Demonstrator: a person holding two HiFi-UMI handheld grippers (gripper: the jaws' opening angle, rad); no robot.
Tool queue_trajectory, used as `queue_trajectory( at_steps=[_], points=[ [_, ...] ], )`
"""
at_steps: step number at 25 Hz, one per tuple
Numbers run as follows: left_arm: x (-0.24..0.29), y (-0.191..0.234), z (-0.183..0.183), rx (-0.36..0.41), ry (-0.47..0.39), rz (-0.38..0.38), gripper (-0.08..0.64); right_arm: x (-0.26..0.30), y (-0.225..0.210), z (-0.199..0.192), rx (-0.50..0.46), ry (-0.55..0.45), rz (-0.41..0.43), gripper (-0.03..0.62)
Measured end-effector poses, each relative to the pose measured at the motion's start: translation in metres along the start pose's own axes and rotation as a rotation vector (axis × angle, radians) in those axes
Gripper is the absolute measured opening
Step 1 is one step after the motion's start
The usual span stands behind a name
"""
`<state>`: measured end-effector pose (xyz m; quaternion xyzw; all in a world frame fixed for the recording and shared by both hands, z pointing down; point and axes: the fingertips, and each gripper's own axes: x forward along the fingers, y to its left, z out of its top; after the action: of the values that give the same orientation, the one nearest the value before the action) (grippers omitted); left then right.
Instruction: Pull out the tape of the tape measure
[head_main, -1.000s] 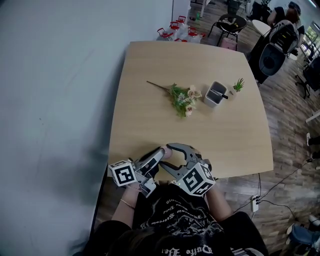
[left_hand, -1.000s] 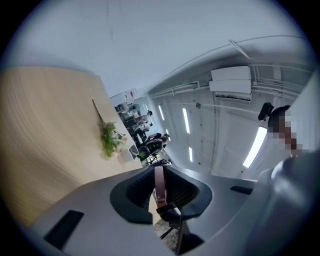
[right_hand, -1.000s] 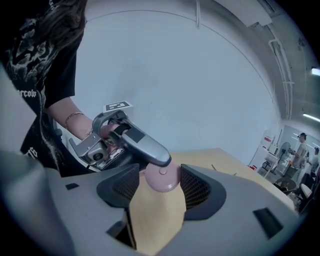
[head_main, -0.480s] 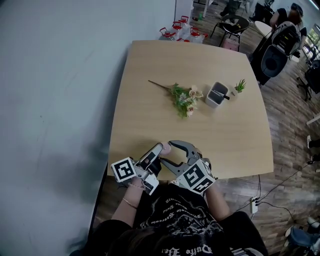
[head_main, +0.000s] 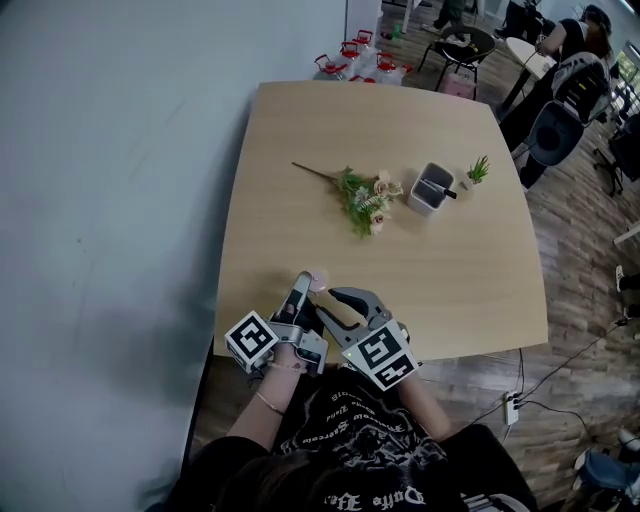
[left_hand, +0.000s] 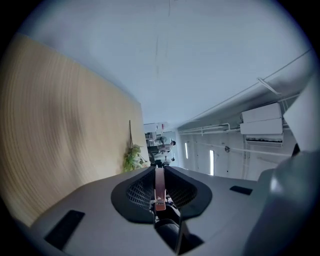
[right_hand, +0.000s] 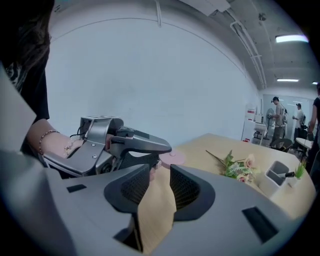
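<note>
Where the left gripper (head_main: 303, 288) sits: at the near edge of the surface (head_main: 400, 120), close in front of the person, with its fingers (left_hand: 136, 192) pointing away across the wood.
Left fingers: narrow, pressed on the pink tape measure (head_main: 319, 279), which shows edge-on as a thin strip between the pads.
Tape measure: a small round pink case at the tips of the left fingers, near the surface's near edge and just beside the right gripper's tips. Whether it rests on the wood or hangs just above it cannot be told.
Right gripper (right_hand: 159, 169): just right of the left one and angled in toward the case. Its fingers (right_hand: 187, 187) are closing, with bare wood showing in the gap between them. A small pale bit at the case's rim sits at the mouth of that gap, and the pads are not seen pressing on it.
Surface: light wood with rounded corners. Well beyond the grippers lies a flower sprig (head_main: 362, 198). To its right stands a grey holder (head_main: 432, 187) with a dark pen, then a small potted plant (head_main: 477, 170).
Room: a pale wall (head_main: 110, 200) on the left and red-capped bottles (head_main: 355, 58) past the far edge. A black chair (head_main: 462, 45) stands farther right. The wooden floor (head_main: 580, 260) on the right carries a power strip (head_main: 510, 407).
</note>
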<state>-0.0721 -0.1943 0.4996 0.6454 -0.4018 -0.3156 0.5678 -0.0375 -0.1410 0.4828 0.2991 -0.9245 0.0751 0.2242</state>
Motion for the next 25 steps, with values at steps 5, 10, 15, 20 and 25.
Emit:
queue_trajectory(
  at_steps=[5, 10, 15, 20, 25],
  points=[
    [0.004, 0.0, -0.003, 0.018, -0.036, 0.026, 0.064, 0.007, -0.012, -0.002, 0.05, 0.005, -0.033, 0.101],
    [0.004, -0.003, -0.003, 0.02, -0.094, 0.044, 0.064, 0.012, -0.023, 0.0, 0.068, -0.009, -0.107, 0.097],
    [0.004, -0.003, -0.001, 0.025, -0.087, 0.041, 0.063, 0.012, -0.024, 0.002, 0.062, -0.036, -0.103, 0.077],
    [0.002, -0.005, -0.005, 0.0, -0.057, 0.026, 0.064, 0.008, -0.016, 0.003, 0.028, -0.062, -0.081, 0.018],
    [0.003, -0.005, -0.009, 0.024, 0.008, 0.027, 0.064, 0.004, -0.014, 0.0, 0.03, -0.065, -0.043, 0.017]
  ],
)
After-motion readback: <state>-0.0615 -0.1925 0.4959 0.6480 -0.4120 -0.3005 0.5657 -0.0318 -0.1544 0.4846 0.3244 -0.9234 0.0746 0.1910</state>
